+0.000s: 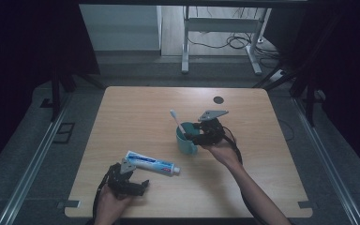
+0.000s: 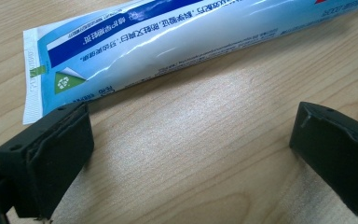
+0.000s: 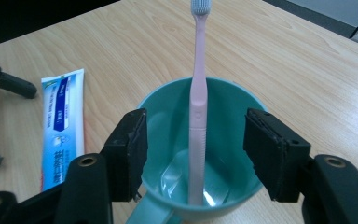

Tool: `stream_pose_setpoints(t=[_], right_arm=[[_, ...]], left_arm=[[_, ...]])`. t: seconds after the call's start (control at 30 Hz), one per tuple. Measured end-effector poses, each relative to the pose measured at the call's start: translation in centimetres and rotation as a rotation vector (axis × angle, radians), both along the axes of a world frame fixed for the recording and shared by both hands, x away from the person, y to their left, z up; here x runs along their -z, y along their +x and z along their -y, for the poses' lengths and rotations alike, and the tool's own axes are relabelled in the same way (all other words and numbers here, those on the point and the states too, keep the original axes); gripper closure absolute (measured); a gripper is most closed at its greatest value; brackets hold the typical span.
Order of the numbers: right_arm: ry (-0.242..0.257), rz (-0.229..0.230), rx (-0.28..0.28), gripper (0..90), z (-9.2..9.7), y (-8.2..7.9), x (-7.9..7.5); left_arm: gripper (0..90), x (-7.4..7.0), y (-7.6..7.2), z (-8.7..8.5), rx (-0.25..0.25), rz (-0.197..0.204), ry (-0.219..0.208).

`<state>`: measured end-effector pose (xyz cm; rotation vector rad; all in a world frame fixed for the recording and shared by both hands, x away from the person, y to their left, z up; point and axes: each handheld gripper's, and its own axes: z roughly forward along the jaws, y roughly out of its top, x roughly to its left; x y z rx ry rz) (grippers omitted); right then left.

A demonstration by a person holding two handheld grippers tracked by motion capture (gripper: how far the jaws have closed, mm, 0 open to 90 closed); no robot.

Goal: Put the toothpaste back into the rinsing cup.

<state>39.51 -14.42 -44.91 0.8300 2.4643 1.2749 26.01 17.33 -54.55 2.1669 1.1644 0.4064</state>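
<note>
A teal cup (image 1: 186, 143) stands near the table's middle with a pink toothbrush (image 1: 177, 122) leaning in it, bristles up. My right gripper (image 1: 192, 134) is at the cup's right side. In the right gripper view the cup (image 3: 168, 112) lies below, and the right gripper (image 3: 196, 126) is open with the toothbrush handle (image 3: 197, 116) upright between its jaws, touching neither. A blue and white toothpaste tube (image 1: 151, 163) lies flat at the front left. My left gripper (image 1: 142, 186) rests just in front of the tube. The left gripper (image 2: 191, 135) is open over bare wood, with the tube's crimped end (image 2: 168, 42) beyond its tips.
The wooden table (image 1: 136, 108) has a round dark cable hole (image 1: 219, 99) at its back right. The toothpaste tube (image 3: 63, 126) and the other gripper (image 3: 2, 79) lie to the cup's left in the right gripper view. A white desk frame (image 1: 220, 28) stands beyond the table.
</note>
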Motion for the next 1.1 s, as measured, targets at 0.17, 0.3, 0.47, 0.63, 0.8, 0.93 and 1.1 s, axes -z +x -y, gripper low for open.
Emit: stream_pose_setpoints(t=[0.17, 0.3, 0.47, 0.63, 0.8, 0.93, 1.1], right_arm=[[0.007, 0.004, -0.006, 34.5, 0.7, -0.6, -0.3], [-0.001, 0.005, -0.015, 30.1, 1.1, -1.0, -0.4], [-0.016, 0.014, -0.021, 24.2, 1.7, -1.8, -0.5], [-0.020, 0.015, -0.019, 21.8, 2.3, -2.2, -0.5], [-0.023, 0.017, -0.012, 17.7, 3.2, -2.7, -0.2], [-0.030, 0.014, -0.012, 14.6, 4.1, -3.3, 0.1], [-0.047, 0.020, -0.006, 13.5, 4.8, -3.8, 0.3]], left_arm=[[0.0, 0.0, 0.0, 0.0, 0.000, 0.000, 0.000], [0.0, 0.0, 0.0, 0.0, 0.000, 0.000, 0.000], [0.0, 0.0, 0.0, 0.0, 0.000, 0.000, 0.000], [0.0, 0.0, 0.0, 0.0, 0.000, 0.000, 0.000], [0.0, 0.0, 0.0, 0.0, 0.002, 0.001, 0.002], [0.0, 0.0, 0.0, 0.0, 0.002, 0.001, 0.002], [0.0, 0.0, 0.0, 0.0, -0.001, 0.000, 0.001]])
